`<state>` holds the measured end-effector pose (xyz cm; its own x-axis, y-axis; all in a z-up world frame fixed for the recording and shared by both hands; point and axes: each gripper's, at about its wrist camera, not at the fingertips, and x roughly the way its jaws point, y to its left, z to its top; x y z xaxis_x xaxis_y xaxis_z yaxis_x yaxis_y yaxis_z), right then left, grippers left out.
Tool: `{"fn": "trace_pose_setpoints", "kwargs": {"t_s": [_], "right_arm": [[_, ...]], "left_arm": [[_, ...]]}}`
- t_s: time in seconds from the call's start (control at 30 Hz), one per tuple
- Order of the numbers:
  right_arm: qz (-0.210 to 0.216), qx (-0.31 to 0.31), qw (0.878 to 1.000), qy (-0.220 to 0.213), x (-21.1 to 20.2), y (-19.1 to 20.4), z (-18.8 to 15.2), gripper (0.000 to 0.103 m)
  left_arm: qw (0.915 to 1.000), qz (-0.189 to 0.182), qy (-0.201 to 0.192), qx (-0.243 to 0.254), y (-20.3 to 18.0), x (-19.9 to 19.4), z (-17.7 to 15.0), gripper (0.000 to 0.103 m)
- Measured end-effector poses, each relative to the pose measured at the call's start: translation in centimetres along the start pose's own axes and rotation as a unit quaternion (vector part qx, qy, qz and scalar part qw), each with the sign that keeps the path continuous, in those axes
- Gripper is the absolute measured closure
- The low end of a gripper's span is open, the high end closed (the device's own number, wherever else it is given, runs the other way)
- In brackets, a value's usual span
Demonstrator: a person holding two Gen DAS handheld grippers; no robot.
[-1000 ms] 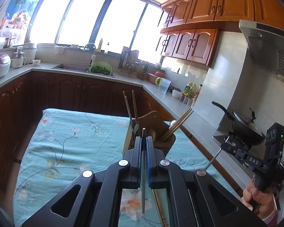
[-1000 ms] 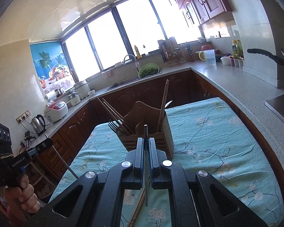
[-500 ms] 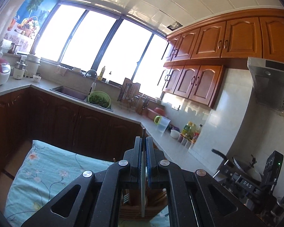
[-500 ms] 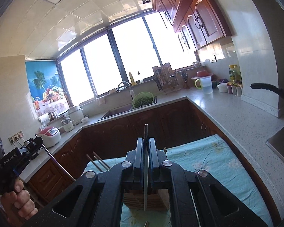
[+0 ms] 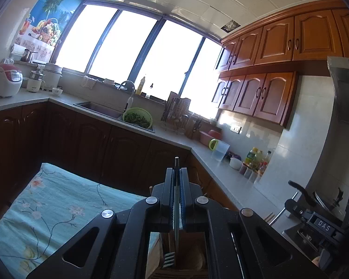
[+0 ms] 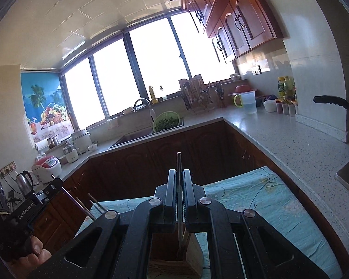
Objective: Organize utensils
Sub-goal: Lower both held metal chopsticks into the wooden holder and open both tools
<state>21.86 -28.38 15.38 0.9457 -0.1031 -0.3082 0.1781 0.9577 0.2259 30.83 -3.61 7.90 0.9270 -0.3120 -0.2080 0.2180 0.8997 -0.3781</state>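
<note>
Two views: one utensil is clamped in each.
Left wrist: left gripper [image 5: 176, 174] is closed on a slim metal fork [image 5: 176, 211], tines down over the wooden utensil holder [image 5: 193, 259].
Right wrist: right gripper [image 6: 179, 179] is closed on a thin metal utensil [image 6: 179, 200]; its lower end is hidden at the holder [image 6: 174, 259], near the floral-clothed table's [image 6: 256, 200] near edge.

Utensil holder [image 6: 174, 253] on the tablecloth [image 6: 256, 200] — counter [image 6: 279, 137] behind and right, sink [image 6: 132, 137] behind.

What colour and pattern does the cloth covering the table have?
The cloth is light turquoise with a floral print of thin branches and pale blossoms, clearest in the left wrist view.
</note>
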Motion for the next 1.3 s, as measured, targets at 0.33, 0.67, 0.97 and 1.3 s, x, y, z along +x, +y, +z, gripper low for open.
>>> {"fn": "trace_pose_setpoints", "kwargs": {"t_s": [0.33, 0.67, 0.97, 1.3], "right_arm": [[-0.002, 0.015, 0.999, 0.051, 2.2, -1.2, -3.2, 0.098], [-0.005, 0.008, 0.998, 0.061, 2.4, -0.8, -3.7, 0.098], [-0.006, 0.007, 0.998, 0.059, 2.5, -0.8, -3.8, 0.098], [-0.008, 0.006, 0.998, 0.058, 2.4, -0.9, -3.9, 0.098]], "left_arm": [[0.9996, -0.004, 0.015, 0.023, -0.4, 1.3, -0.4, 0.1], [0.9996, -0.012, 0.02, 0.018, 2.3, -0.5, 0.2, 0.1], [0.9996, -0.015, 0.018, 0.015, 3.0, -0.3, 0.3, 0.1], [0.9984, -0.012, 0.053, 0.012, 3.9, 0.8, -0.2, 0.099]]}}
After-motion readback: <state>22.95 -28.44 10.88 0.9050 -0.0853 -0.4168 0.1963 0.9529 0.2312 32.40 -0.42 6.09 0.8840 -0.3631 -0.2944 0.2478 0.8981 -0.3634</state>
